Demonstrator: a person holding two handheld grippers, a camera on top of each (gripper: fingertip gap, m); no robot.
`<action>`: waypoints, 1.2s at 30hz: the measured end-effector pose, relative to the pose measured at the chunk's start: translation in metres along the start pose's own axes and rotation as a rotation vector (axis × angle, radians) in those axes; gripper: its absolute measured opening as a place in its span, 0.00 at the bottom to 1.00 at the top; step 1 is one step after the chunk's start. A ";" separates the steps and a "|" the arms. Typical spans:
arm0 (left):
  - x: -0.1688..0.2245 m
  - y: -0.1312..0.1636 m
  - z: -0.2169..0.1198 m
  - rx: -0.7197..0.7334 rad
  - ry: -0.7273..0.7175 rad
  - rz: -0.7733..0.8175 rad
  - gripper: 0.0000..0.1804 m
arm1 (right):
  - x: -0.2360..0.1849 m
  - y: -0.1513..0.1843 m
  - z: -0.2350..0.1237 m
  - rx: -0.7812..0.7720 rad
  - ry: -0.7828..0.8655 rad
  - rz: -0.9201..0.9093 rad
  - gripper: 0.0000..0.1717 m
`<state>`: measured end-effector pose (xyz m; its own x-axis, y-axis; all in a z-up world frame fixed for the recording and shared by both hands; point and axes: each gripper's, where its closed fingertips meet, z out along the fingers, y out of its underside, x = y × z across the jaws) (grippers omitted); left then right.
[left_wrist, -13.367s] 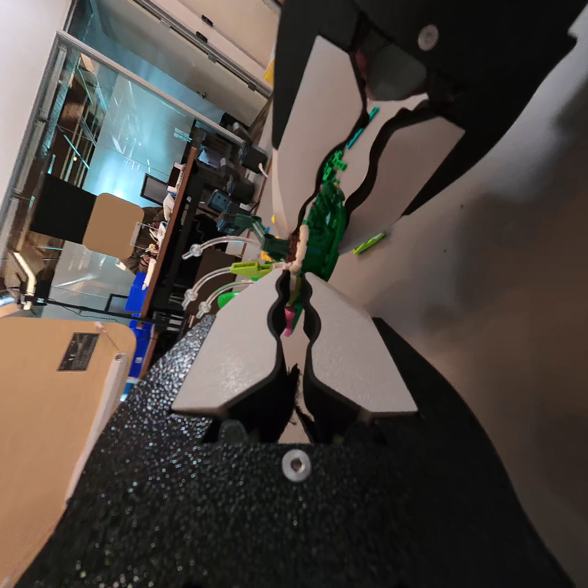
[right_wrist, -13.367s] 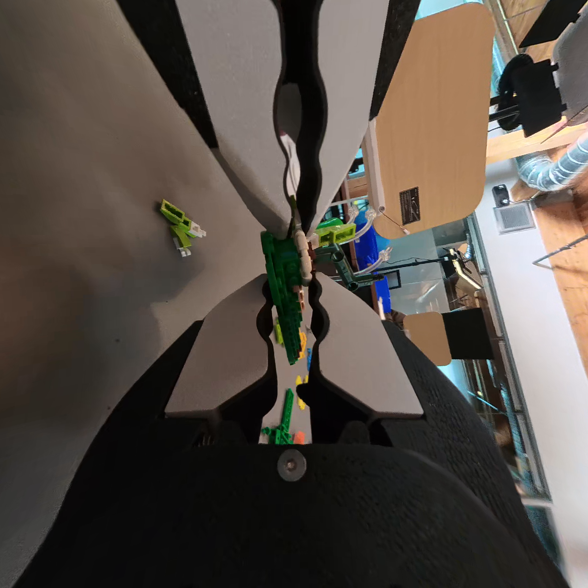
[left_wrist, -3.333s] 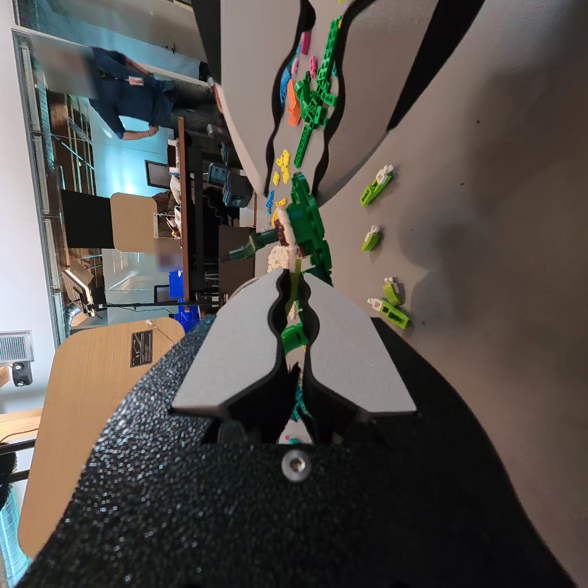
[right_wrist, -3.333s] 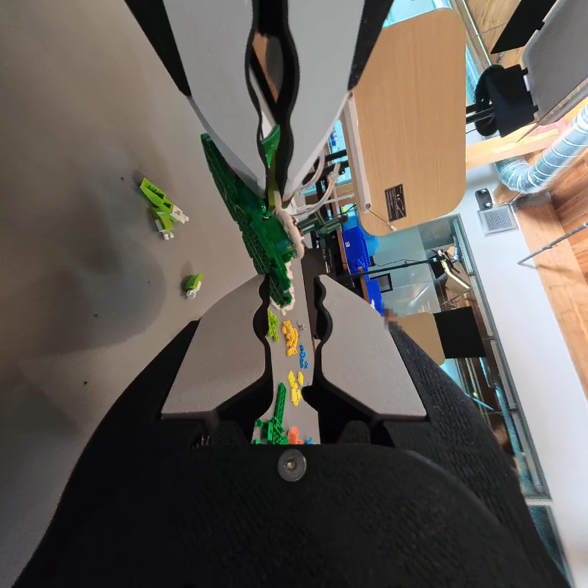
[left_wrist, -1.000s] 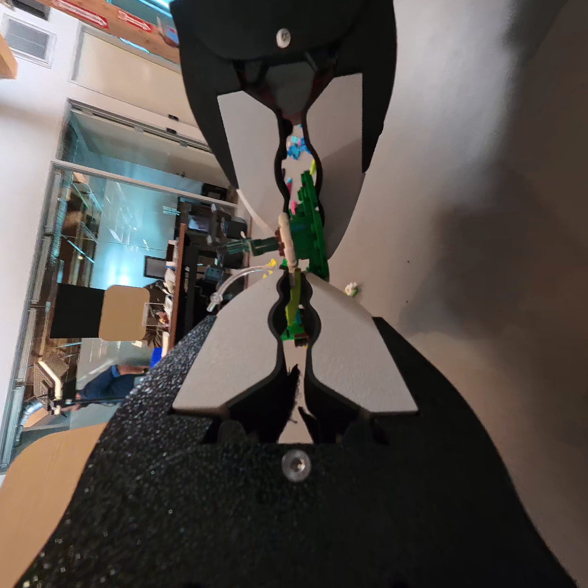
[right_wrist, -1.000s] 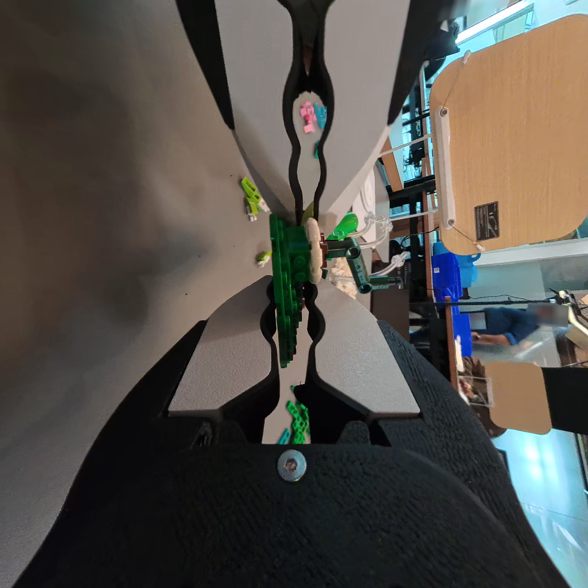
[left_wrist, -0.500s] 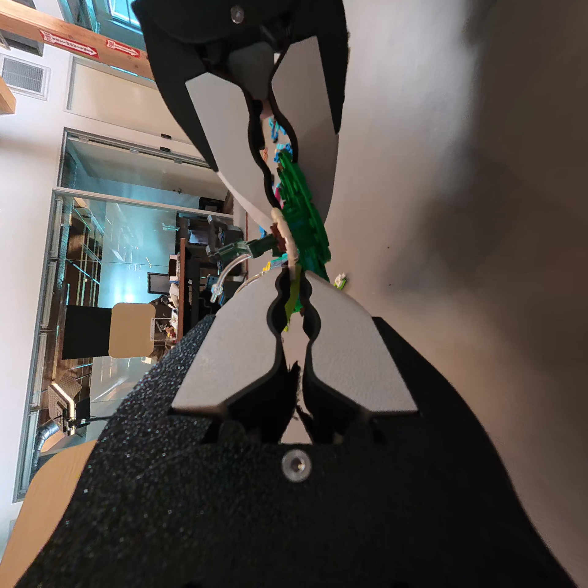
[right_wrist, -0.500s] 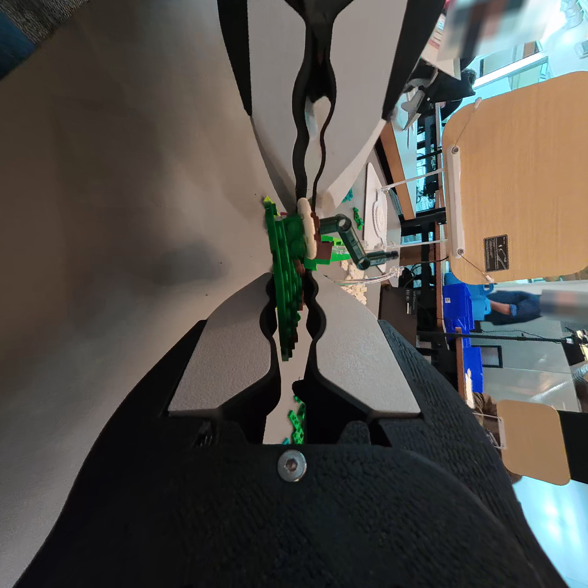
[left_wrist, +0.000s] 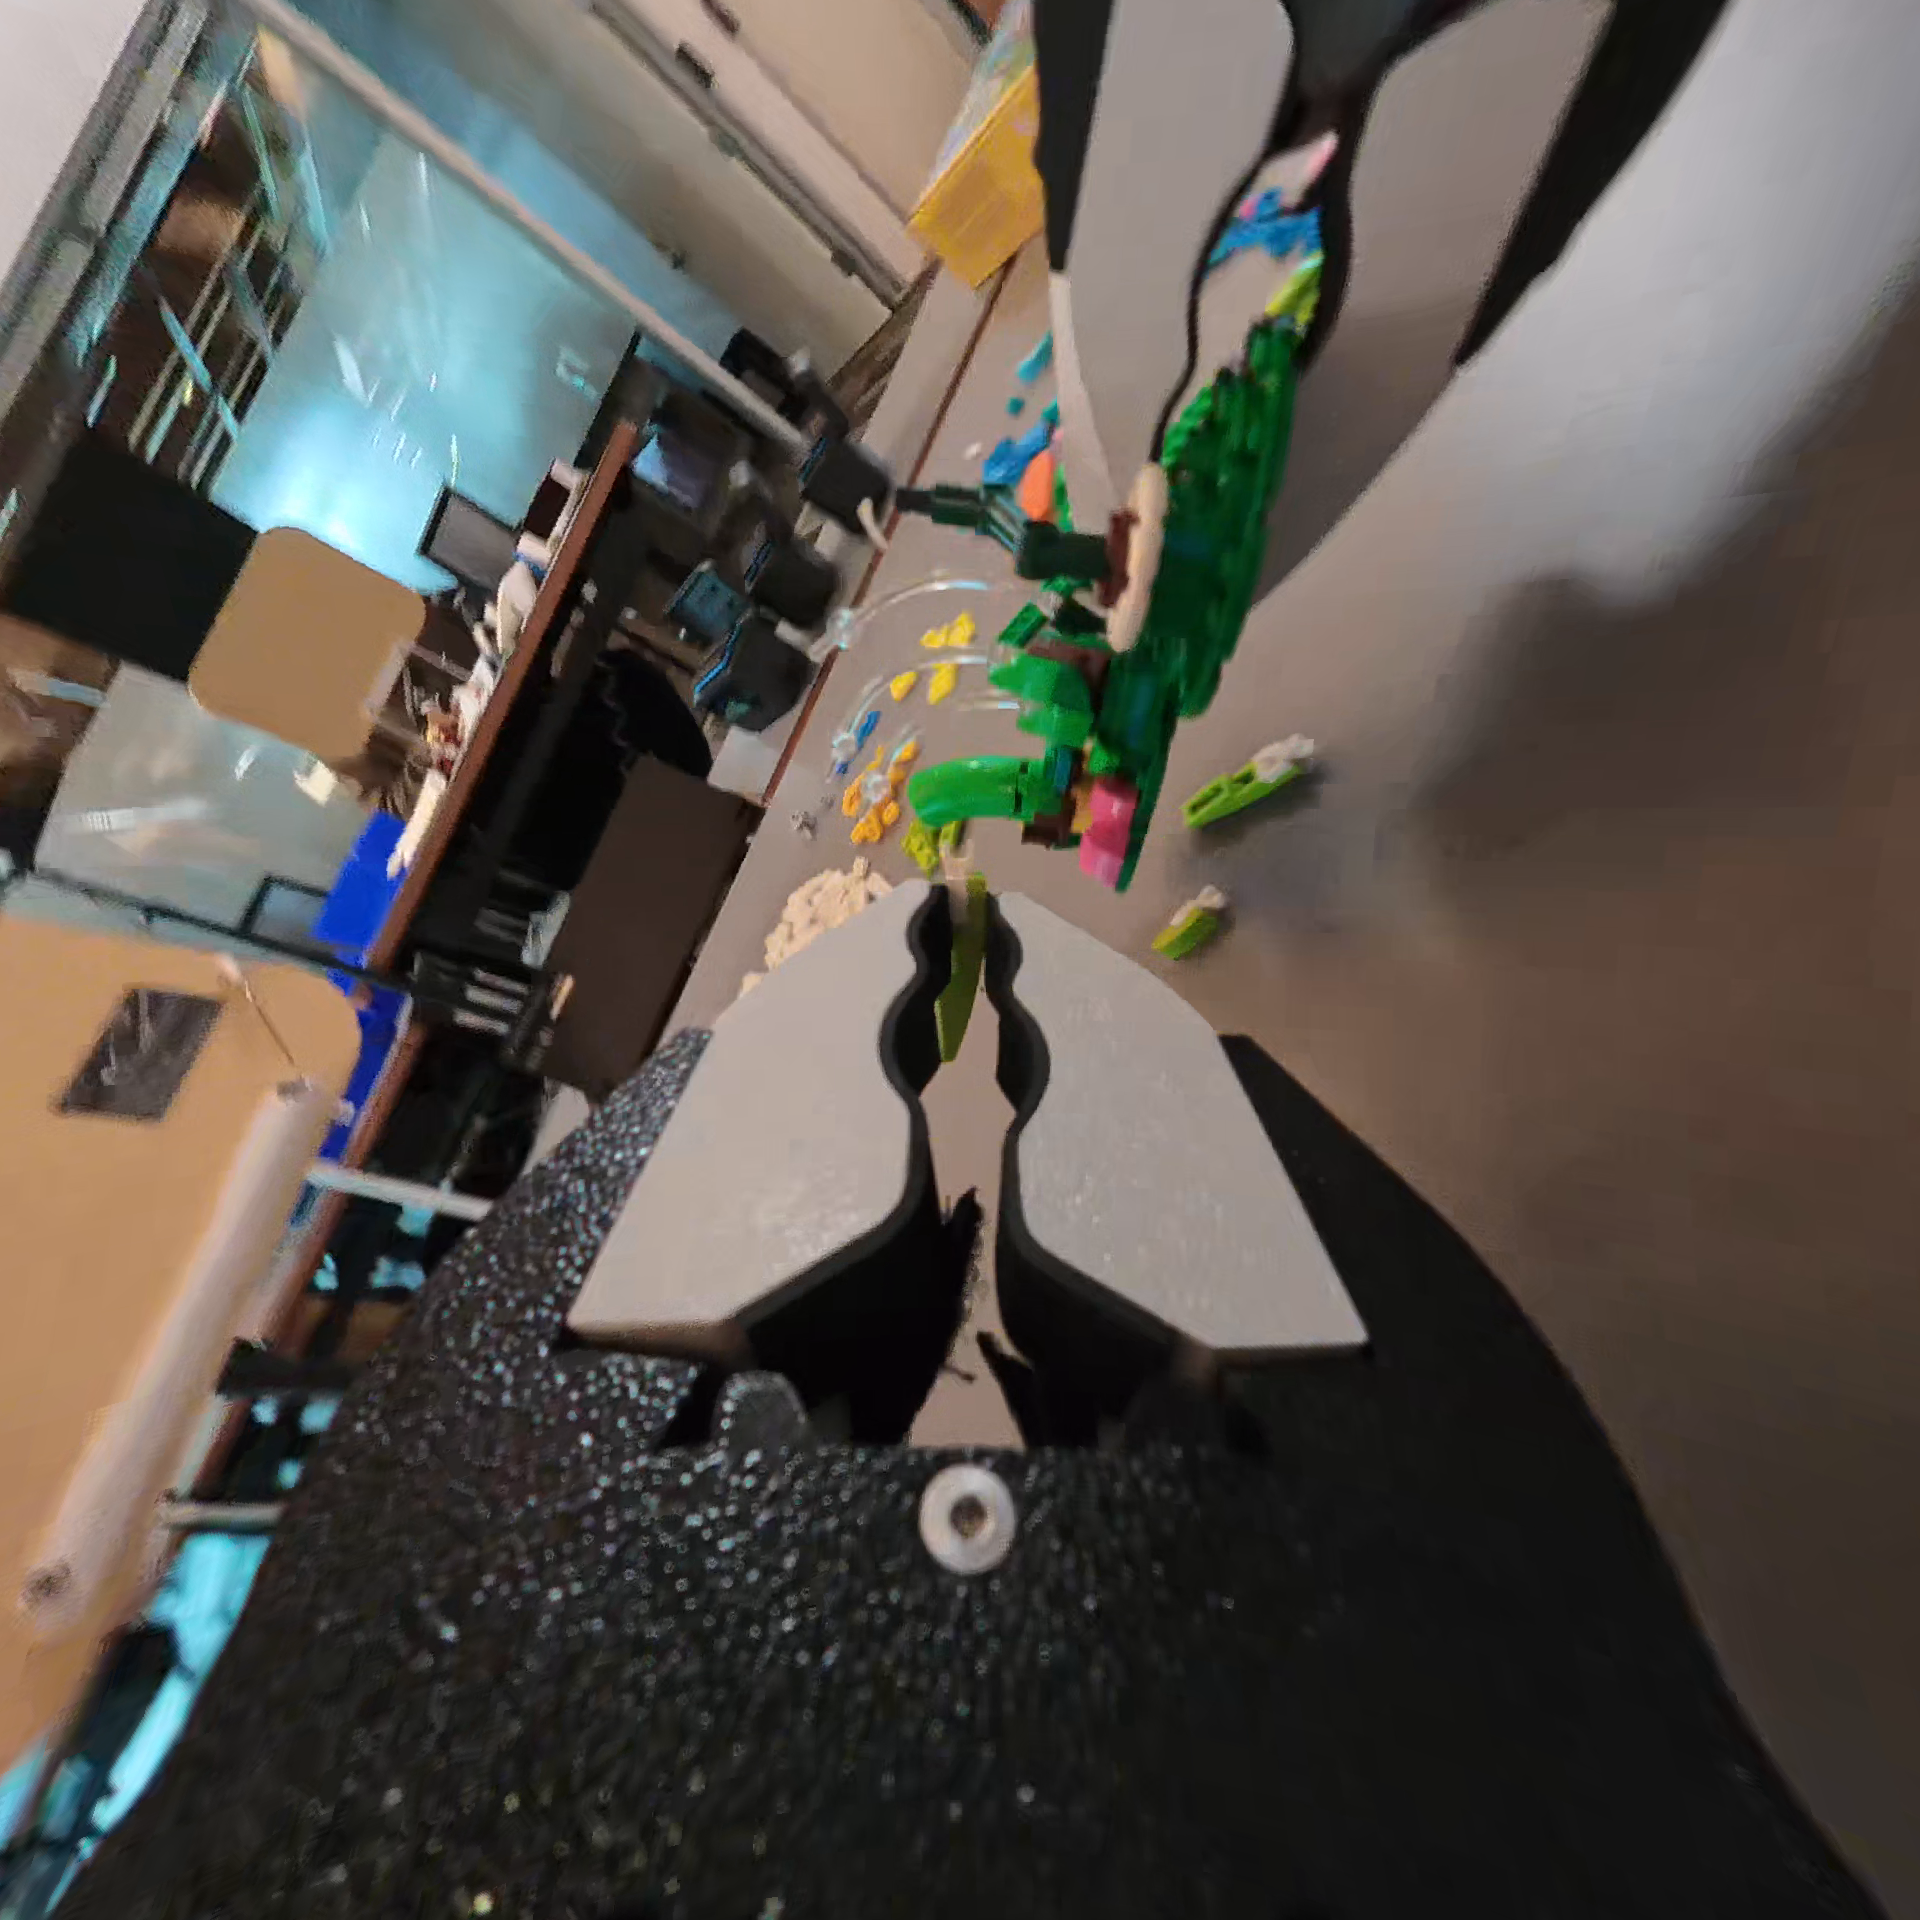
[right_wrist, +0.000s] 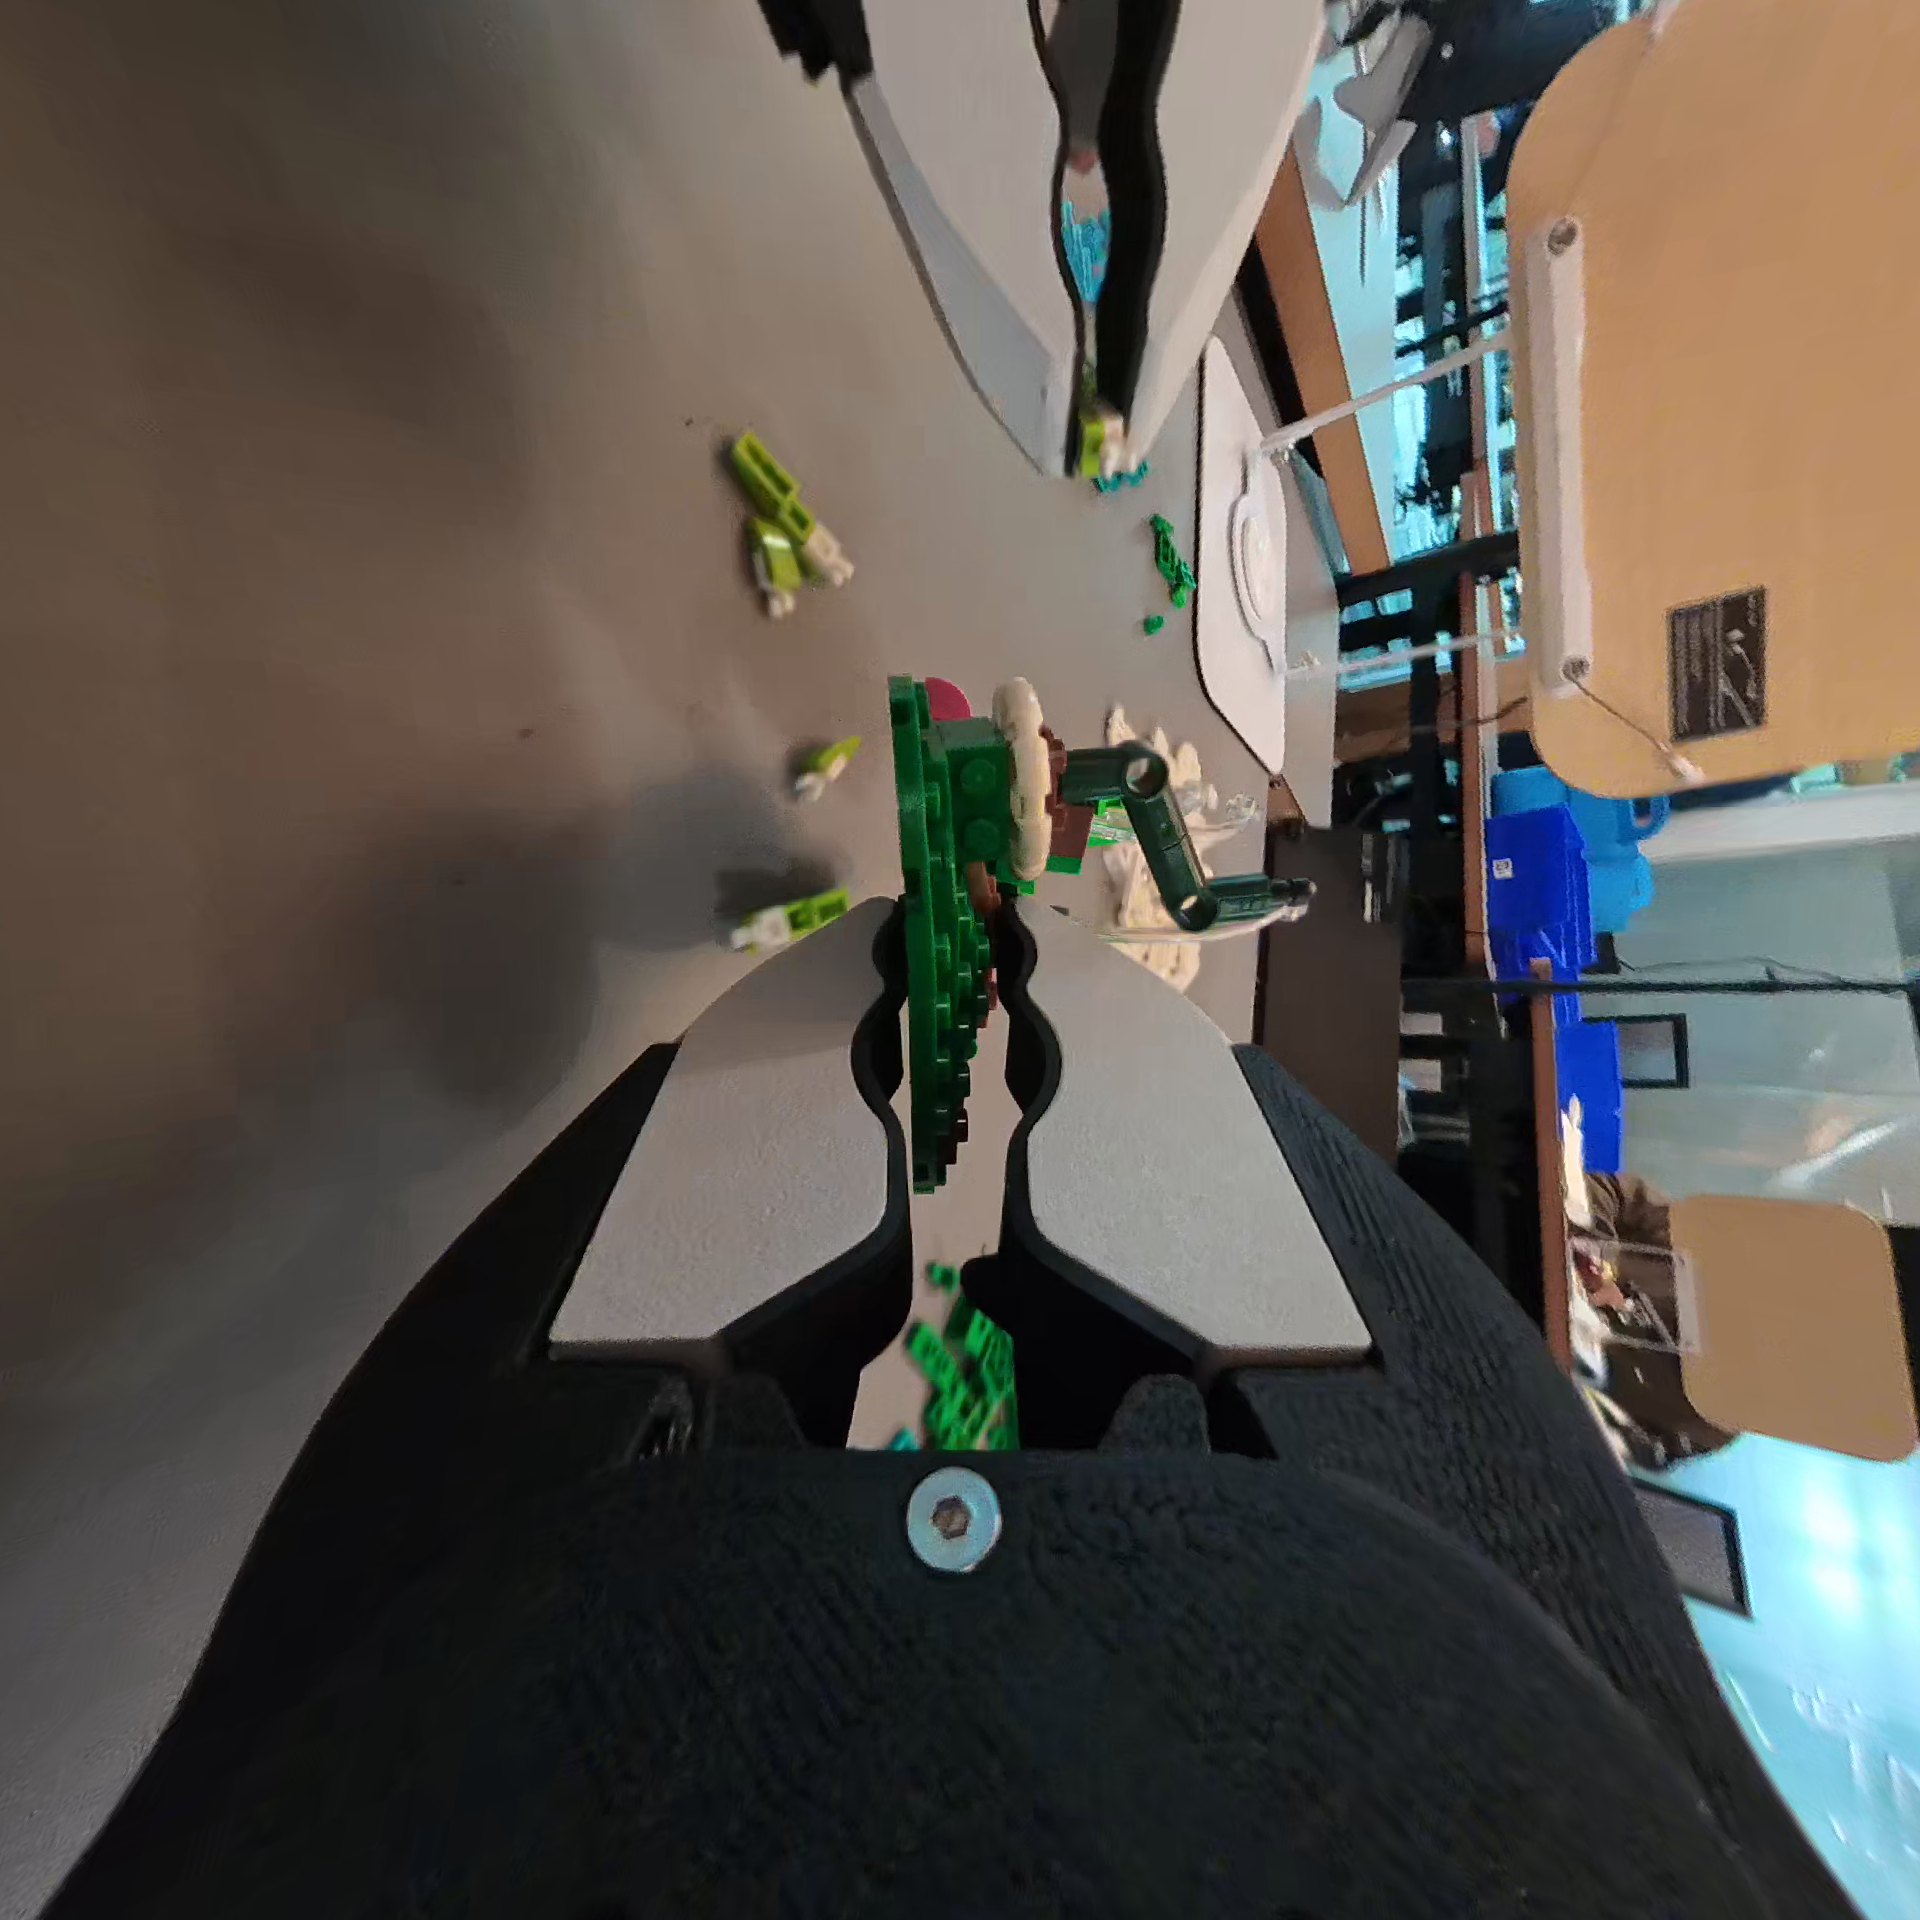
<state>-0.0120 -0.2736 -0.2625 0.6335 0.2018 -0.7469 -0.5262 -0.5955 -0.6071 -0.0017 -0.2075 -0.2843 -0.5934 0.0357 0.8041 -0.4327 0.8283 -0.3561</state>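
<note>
— From the left wrist view, how do the left tongs sit?

— Rolled over sideways, so the grey tabletop runs up the right of the view. Their jaws are narrow, pinching a thin lime-green piece with a pale tip that pokes out past the smooth grey fingers. The black body behind them is grainy and speckled.

— And ahead of them?

— The right tongs come in from the top, gripping a studded green brick plate held on edge. It carries a cream disc, a pink block and a curved glossy green part. Loose lime pieces lie on the tabletop just beside it, and yellow bits farther off. The view is blurred.

— Now the right wrist view?

— The right tongs are also tipped on their side, wavy black-edged fingers closed on the green brick plate, which stands edgewise between them. A cream disc and a jointed dark green rod stick out to the right. The left tongs hang at the top, well apart from the plate, with the lime-green piece at their tip. More lime pieces lie on the matte tabletop.
</note>
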 end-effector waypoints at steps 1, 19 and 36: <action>-0.007 0.008 0.001 -0.023 -0.029 -0.047 0.03 | 0.006 -0.001 0.010 0.004 -0.007 -0.011 0.09; -0.095 0.074 -0.050 0.118 -0.587 -0.450 0.03 | 0.053 -0.046 0.205 -0.031 -0.171 -0.282 0.14; -0.047 0.027 -0.016 0.251 -0.274 -0.336 0.03 | 0.056 -0.047 0.055 0.302 -0.277 0.786 0.29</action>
<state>-0.0465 -0.3118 -0.2396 0.6370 0.5671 -0.5221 -0.4598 -0.2642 -0.8478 -0.0518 -0.2757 -0.2490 -0.9207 0.3628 0.1440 0.0318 0.4375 -0.8987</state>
